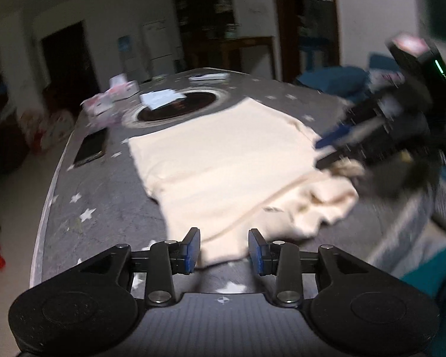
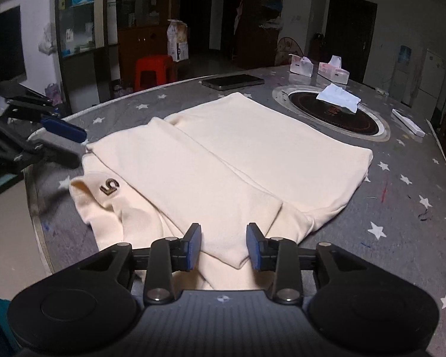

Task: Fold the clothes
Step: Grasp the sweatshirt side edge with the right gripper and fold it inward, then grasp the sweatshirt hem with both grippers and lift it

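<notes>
A cream garment (image 2: 223, 160) lies partly folded on the grey star-print table (image 2: 401, 214), a sleeve with a dark "5" patch (image 2: 110, 186) folded over its near left side. It also shows in the left wrist view (image 1: 223, 160). My right gripper (image 2: 224, 245) is open, its jaws straddling the garment's near edge. My left gripper (image 1: 224, 248) is open over the garment's near corner. In the right wrist view the left gripper (image 2: 61, 139) sits at the table's left edge beside the collar end. In the left wrist view the right gripper (image 1: 330, 151) is blurred at the garment's right edge.
A round inset hotplate (image 2: 333, 113) with a white cloth (image 2: 339, 96) on it lies behind the garment. A phone (image 2: 232, 81), two tissue boxes (image 2: 333, 70) and a white bar (image 2: 407, 122) sit at the far side. A red stool (image 2: 154, 70) stands beyond the table.
</notes>
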Available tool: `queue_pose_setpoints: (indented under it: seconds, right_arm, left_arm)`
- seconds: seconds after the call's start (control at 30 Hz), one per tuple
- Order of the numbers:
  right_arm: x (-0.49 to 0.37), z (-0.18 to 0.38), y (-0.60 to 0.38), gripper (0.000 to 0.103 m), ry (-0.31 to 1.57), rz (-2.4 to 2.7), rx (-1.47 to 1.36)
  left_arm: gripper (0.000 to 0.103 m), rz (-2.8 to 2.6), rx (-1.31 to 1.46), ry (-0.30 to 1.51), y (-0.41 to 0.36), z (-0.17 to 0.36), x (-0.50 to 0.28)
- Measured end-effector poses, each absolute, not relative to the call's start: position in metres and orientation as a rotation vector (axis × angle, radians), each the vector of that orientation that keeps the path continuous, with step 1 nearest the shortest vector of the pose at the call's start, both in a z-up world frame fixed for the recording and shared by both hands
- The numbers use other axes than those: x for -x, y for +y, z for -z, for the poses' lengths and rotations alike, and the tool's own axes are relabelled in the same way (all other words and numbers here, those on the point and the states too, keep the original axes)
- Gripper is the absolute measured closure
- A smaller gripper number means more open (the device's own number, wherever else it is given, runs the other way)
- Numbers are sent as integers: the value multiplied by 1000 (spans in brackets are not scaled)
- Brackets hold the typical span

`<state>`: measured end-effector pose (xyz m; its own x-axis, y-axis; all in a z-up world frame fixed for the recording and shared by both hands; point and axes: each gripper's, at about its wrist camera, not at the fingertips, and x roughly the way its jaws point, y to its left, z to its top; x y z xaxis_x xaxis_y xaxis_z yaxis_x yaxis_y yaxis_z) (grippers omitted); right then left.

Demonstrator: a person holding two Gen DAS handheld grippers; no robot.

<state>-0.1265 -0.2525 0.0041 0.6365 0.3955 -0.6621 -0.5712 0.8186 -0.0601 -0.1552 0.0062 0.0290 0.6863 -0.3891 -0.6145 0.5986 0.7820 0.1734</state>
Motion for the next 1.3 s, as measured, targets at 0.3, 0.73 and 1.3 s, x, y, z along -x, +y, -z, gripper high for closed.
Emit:
queue_pose_setpoints:
  seconds: [0.3, 0.73, 1.3]
  right_arm:
    - [148, -19, -256, 67, 677, -582, 337]
    - [183, -18, -247, 36, 598, -668, 540]
    - [145, -6, -245, 92, 609, -672, 375]
  left_arm:
    - [54, 680, -665, 424, -29, -5, 179]
    - [93, 689, -473, 413, -33, -29, 136]
    - [66, 671, -432, 451, -18, -19, 134]
